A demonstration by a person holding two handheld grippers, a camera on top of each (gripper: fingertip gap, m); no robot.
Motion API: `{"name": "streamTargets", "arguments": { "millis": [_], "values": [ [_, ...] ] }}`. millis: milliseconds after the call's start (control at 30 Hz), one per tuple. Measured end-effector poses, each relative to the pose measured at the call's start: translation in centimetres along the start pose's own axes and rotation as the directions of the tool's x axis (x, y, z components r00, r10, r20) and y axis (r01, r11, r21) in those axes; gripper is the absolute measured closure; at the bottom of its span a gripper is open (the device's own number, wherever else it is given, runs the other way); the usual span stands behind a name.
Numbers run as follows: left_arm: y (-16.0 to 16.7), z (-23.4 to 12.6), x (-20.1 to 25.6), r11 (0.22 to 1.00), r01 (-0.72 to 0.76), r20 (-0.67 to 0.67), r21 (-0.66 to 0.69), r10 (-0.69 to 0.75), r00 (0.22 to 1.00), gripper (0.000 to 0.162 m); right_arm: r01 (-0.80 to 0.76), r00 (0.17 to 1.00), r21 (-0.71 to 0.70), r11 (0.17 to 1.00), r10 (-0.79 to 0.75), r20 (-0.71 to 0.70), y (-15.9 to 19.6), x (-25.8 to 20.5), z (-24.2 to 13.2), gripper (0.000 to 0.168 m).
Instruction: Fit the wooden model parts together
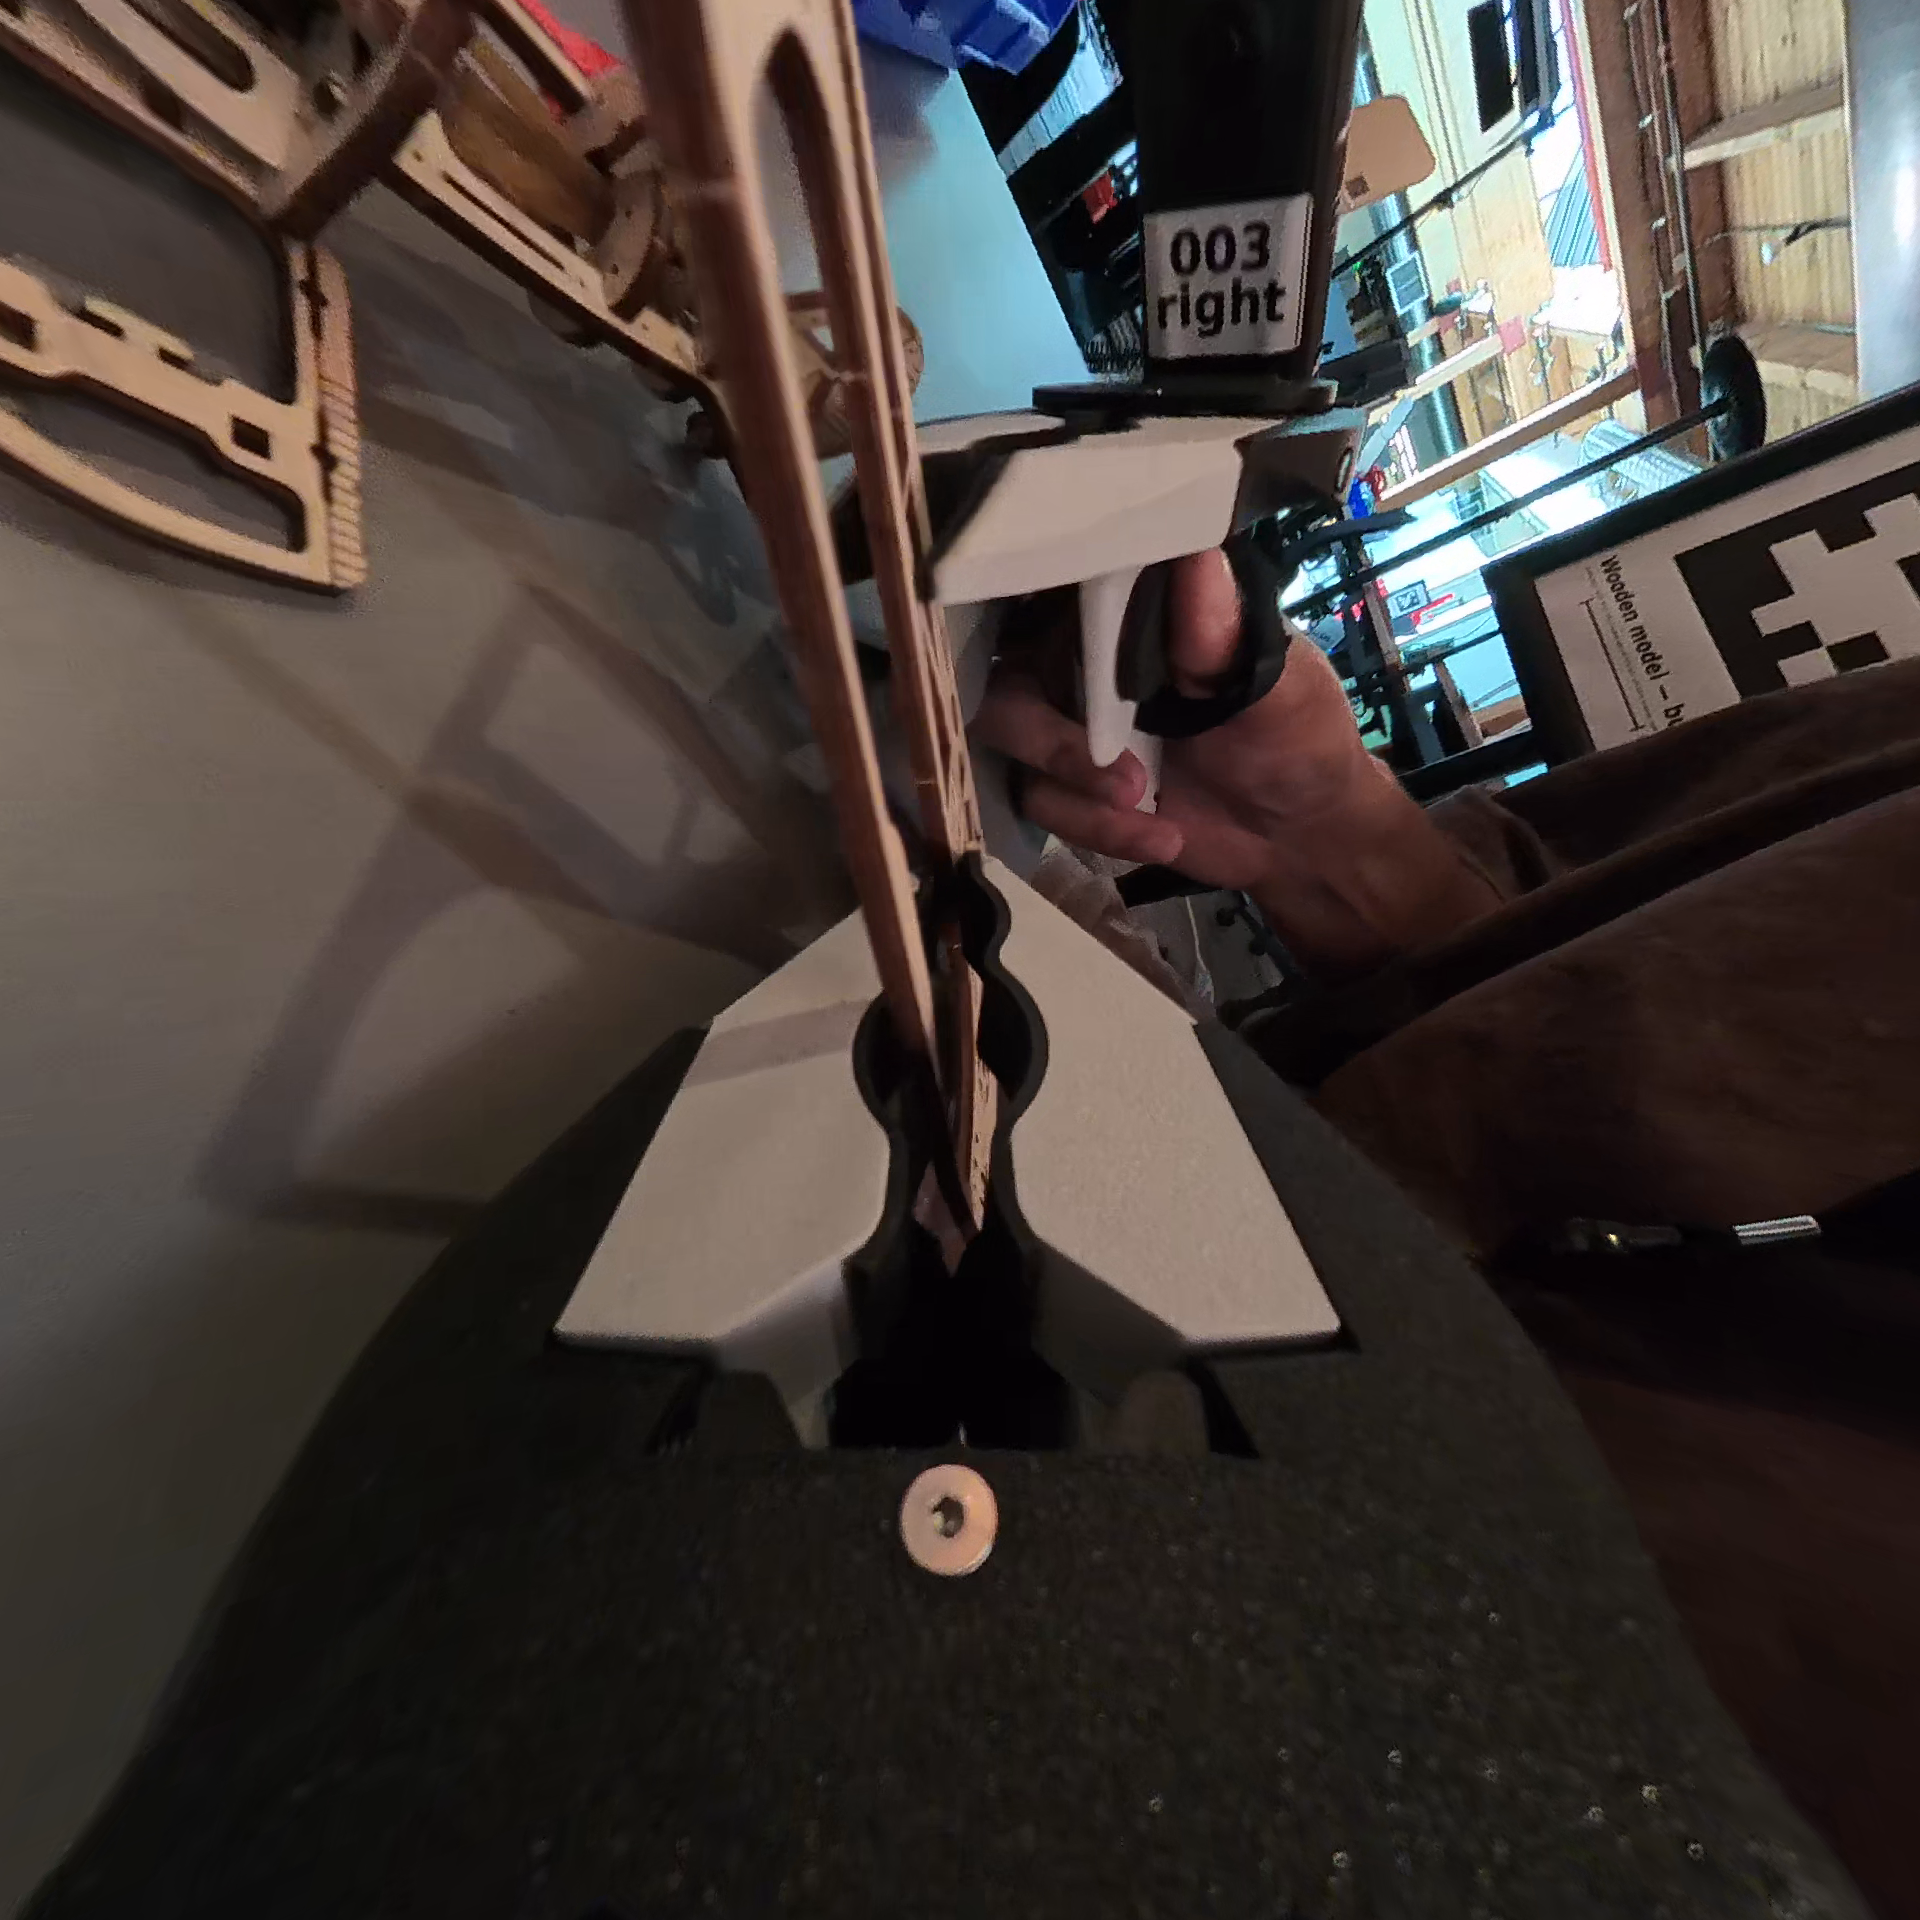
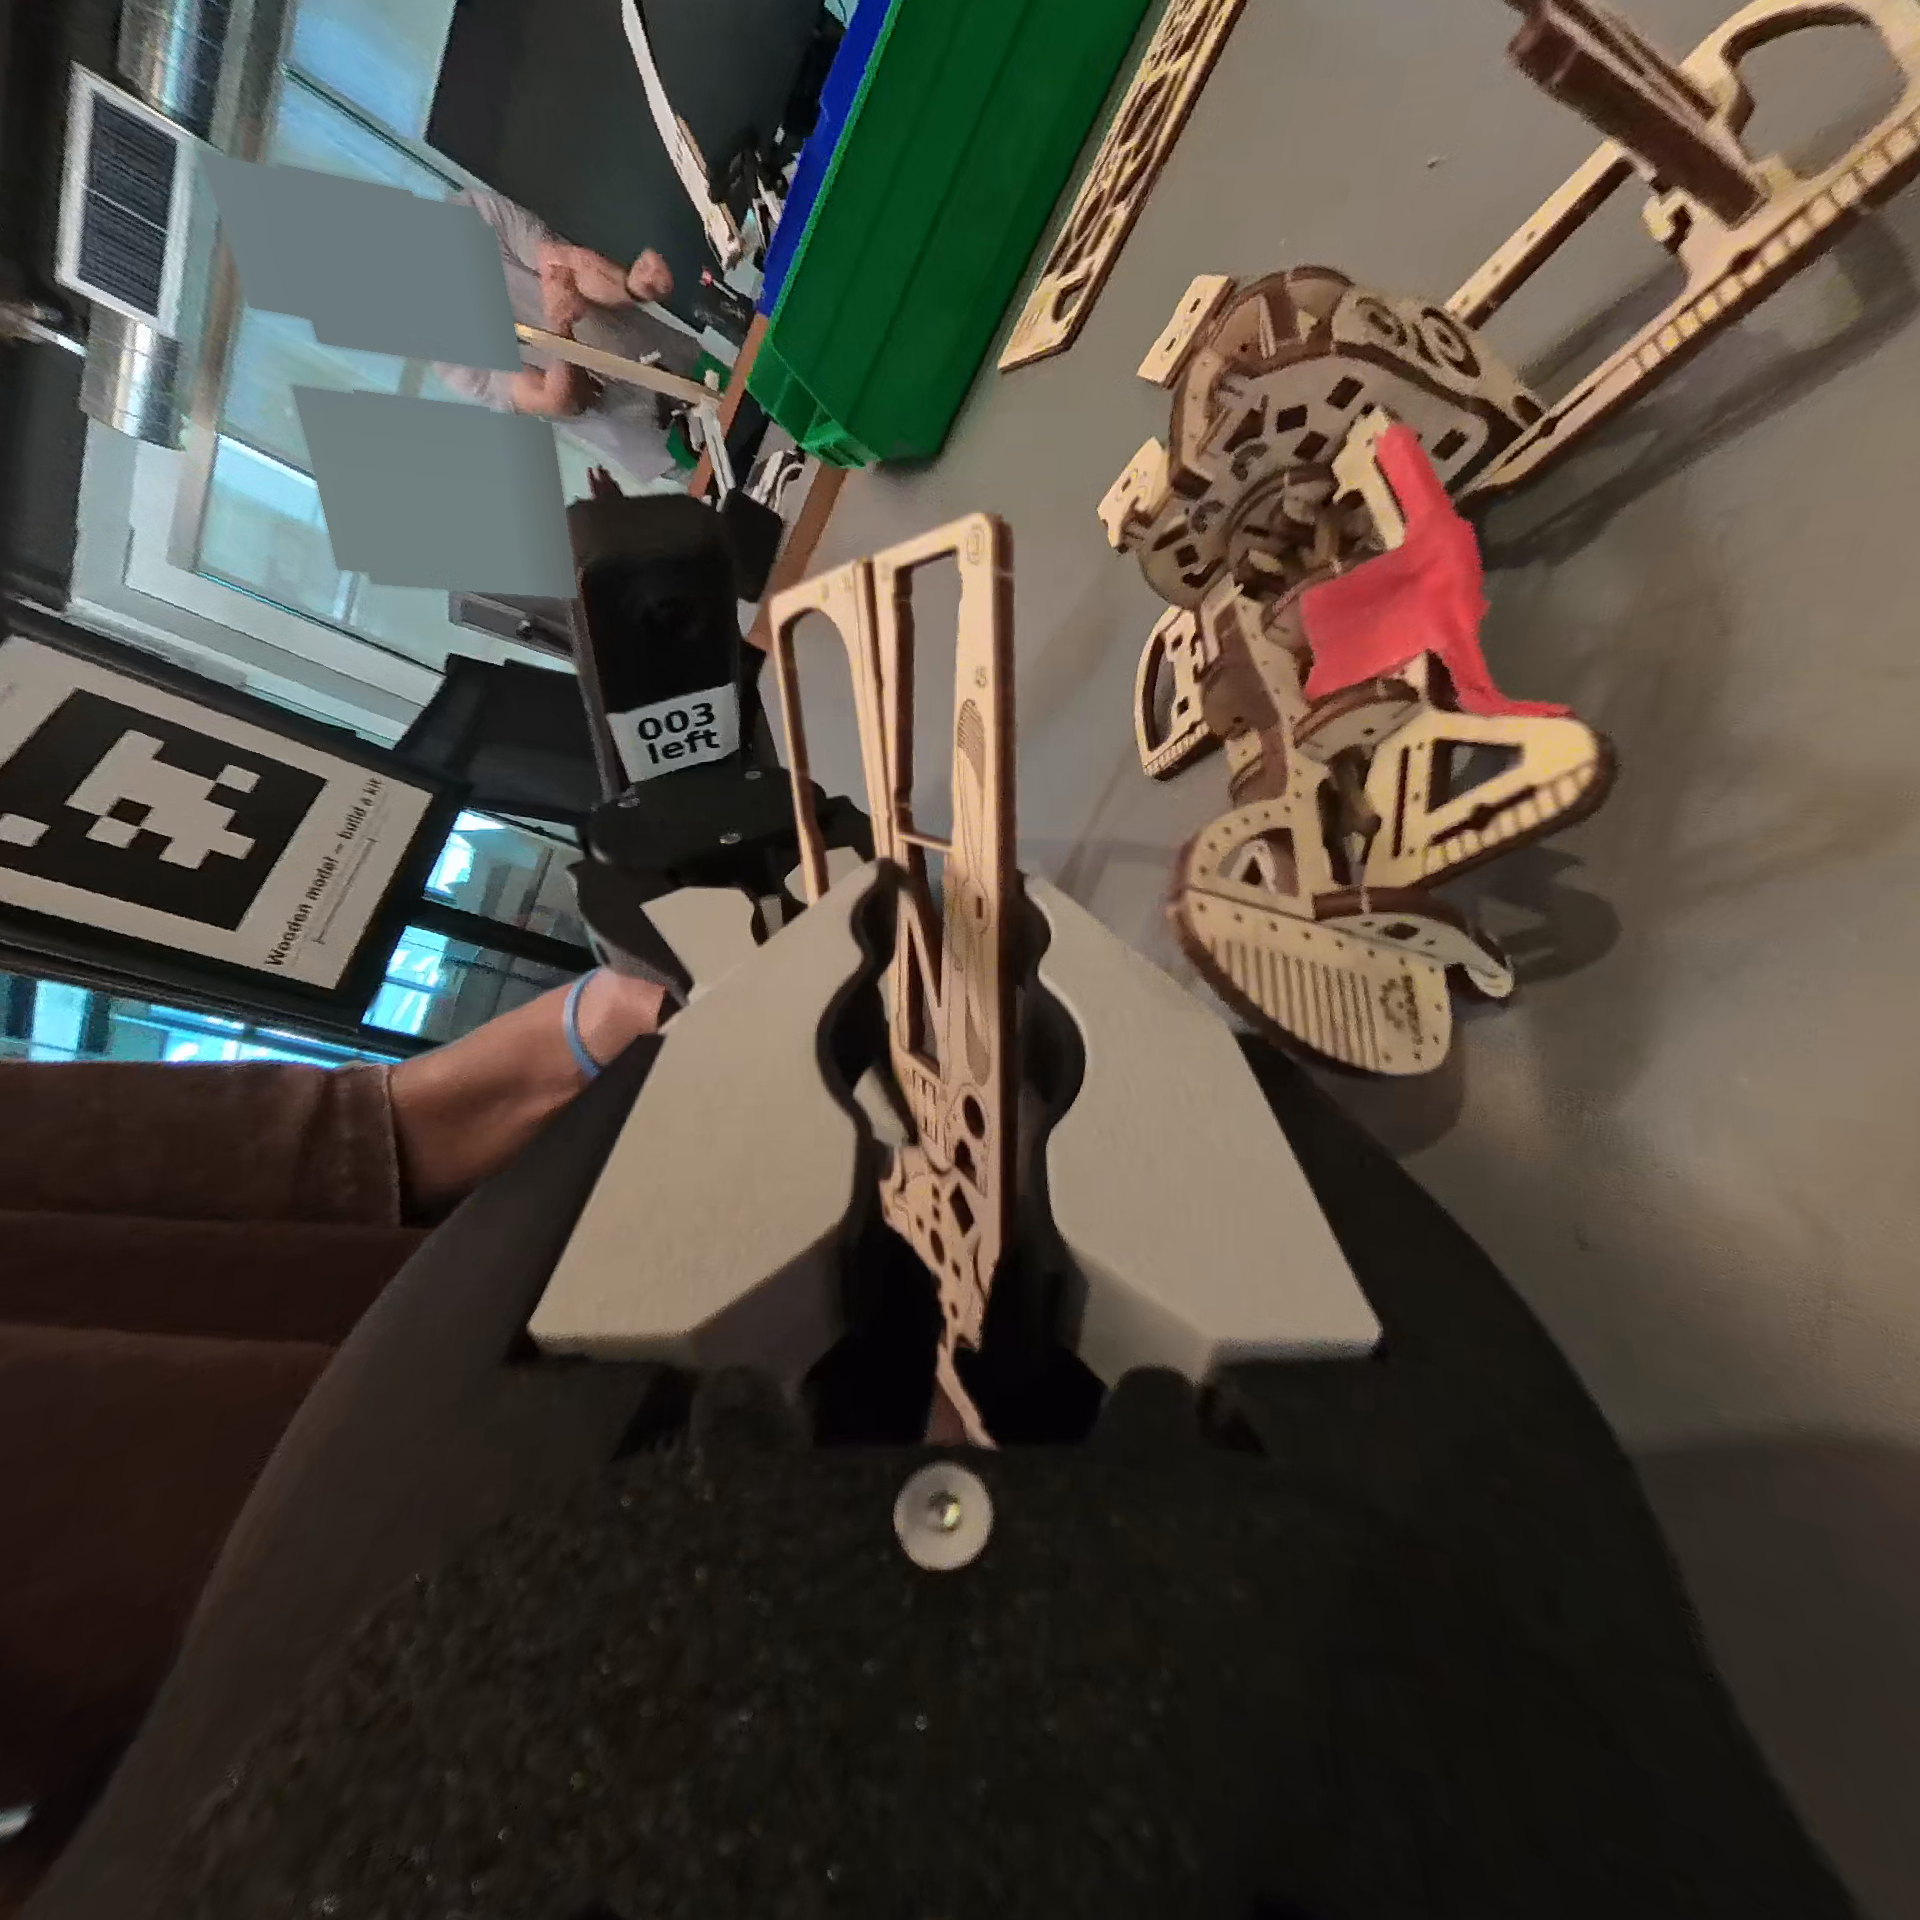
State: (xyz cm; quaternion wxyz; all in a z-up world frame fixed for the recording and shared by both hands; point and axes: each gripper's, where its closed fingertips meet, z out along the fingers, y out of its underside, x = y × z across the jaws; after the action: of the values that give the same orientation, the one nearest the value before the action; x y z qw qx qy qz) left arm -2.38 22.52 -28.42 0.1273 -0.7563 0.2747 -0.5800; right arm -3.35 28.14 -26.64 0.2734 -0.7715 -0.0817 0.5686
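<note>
A flat laser-cut wooden sheet with long cut-outs is held up above the grey table. My right gripper is shut on its near end. In the left wrist view the sheet runs edge-on away from me, and my left gripper is shut on it. The right gripper grips the same sheet farther along, held by a hand. In the right wrist view the left gripper clamps the sheet's left side. A partly built wooden model with red tape lies on the table to the right.
A green bin and a wooden part sheet lie at the table's far side. A wooden frame lies beyond the model. Emptied frames lie at the left. A framed marker card stands behind. People work in the background. About 6 centimetres separates my left fingertips from my right.
</note>
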Motion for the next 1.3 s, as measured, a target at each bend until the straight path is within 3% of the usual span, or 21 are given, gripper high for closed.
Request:
{"name": "streamTargets", "arguments": {
  "millis": [267,633,867,967,1167,1300],
  "values": [
    [0.1,0.1,0.0,1.0,-0.005,0.006,-0.004,0.005,1.0,0.161,0.029,0.999,-0.011,1.0,-0.029,0.019,0.1,-0.3,0.0,0.156],
    [1.1,0.5,-0.2,0.997,-0.04,0.037,-0.071,0.043,0.998,0.156,0.224,0.966,-0.086,0.971,-0.233,-0.112,1.1,0.3,0.5,0.164],
    [0.3,0.1,0.1,1.0,0.009,-0.013,-0.018,-0.009,1.0,0.16,0.095,0.995,-0.017,0.995,-0.094,0.032,0.2,-0.7,-0.2,0.161],
    [-0.1,0.0,0.3,0.999,0.04,-0.045,0.001,-0.04,0.998,0.159,0.015,0.993,-0.019,1.0,-0.013,0.113,0.0,-1.1,-0.9,0.167],
    [-2.0,-1.1,0.8,0.987,0.14,-0.139,0.084,-0.128,0.982,0.147,-0.02,0.987,-0.038,0.999,0.026,0.157,0.2,-1.5,-0.9,0.166],
    [-2.2,-1.1,1.1,0.988,0.136,-0.142,0.078,-0.124,0.982,0.15,-0.025,0.987,-0.084,0.996,0.038,0.159,1.0,-1.7,-0.4,0.166]
  ]
}}
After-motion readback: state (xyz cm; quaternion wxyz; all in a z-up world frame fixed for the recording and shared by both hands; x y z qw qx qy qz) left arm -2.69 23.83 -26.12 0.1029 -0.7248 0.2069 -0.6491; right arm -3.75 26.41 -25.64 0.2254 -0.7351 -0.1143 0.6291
